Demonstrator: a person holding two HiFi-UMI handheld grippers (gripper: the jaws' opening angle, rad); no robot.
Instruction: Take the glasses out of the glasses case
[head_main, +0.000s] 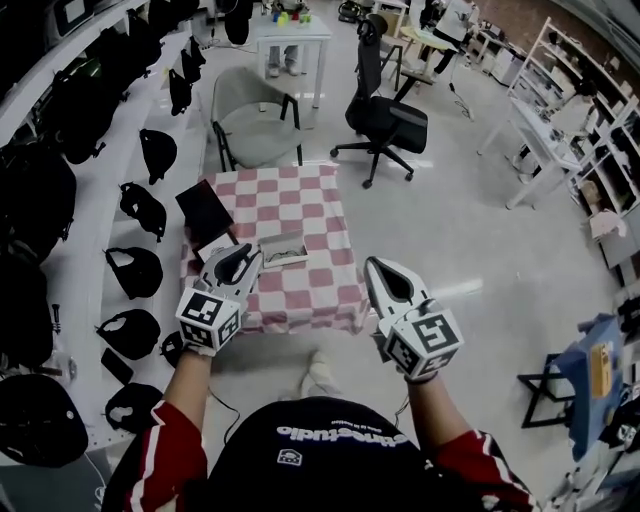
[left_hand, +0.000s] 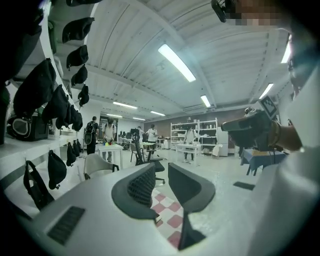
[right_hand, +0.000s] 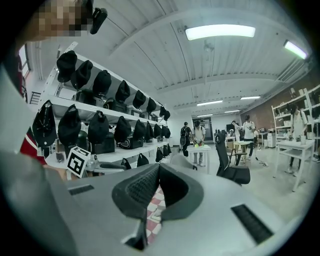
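I'm looking down into a workshop with shelves of black bags (head_main: 140, 210) along the left, at a small surface (head_main: 325, 205) under a pink-and-white checked cloth. The glasses case (head_main: 283, 249) lies near its front edge: small, grey, oblong, and it looks open, though I can't make out what's inside. My left tongs (head_main: 243, 258) hover just beside it, parted and empty. My right tongs (head_main: 378, 268) hang off the surface's front right corner, tips pressed together on nothing.
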